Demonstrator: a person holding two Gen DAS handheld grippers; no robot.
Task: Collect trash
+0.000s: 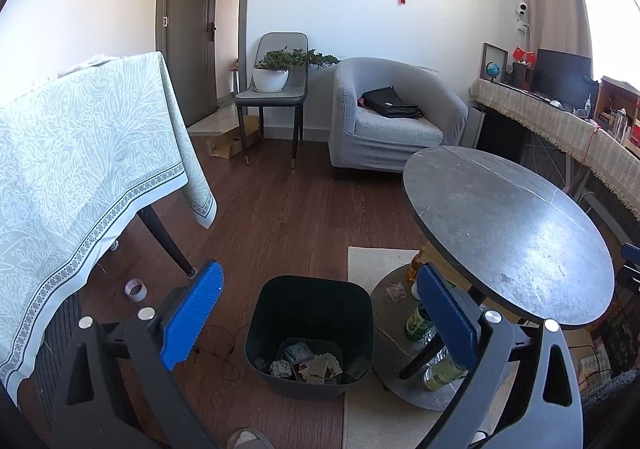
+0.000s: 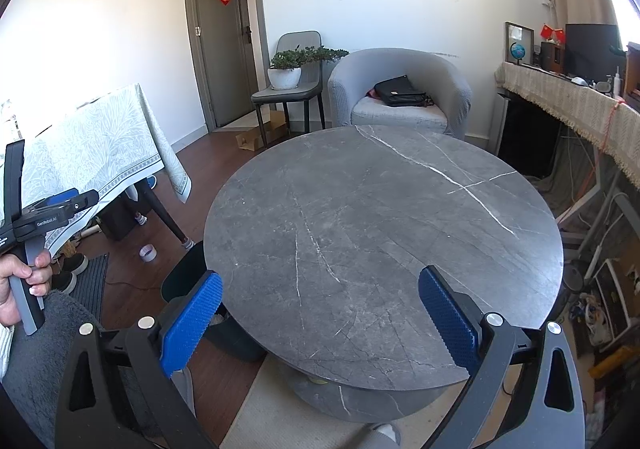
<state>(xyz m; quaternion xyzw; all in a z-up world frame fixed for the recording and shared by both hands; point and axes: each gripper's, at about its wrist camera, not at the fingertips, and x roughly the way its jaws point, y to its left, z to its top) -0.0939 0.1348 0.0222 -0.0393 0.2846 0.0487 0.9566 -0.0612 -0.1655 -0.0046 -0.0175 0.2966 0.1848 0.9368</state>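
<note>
A dark bin (image 1: 310, 333) stands on the floor left of the round grey table (image 1: 508, 225); several crumpled papers and wrappers (image 1: 308, 363) lie in its bottom. My left gripper (image 1: 320, 313) hangs open and empty above the bin. My right gripper (image 2: 320, 313) is open and empty over the near edge of the table top (image 2: 380, 233), which is bare. The bin's edge (image 2: 180, 281) shows left of the table in the right wrist view. The left gripper's body (image 2: 36, 217) shows at the far left there, held in a hand.
A crumpled tissue (image 1: 396, 291) and bottles (image 1: 420, 323) sit on the table's lower shelf. A tape roll (image 1: 135, 289) lies on the wood floor. A cloth-covered table (image 1: 80, 169) stands left, an armchair (image 1: 392, 117) and a chair with a plant (image 1: 276, 89) behind.
</note>
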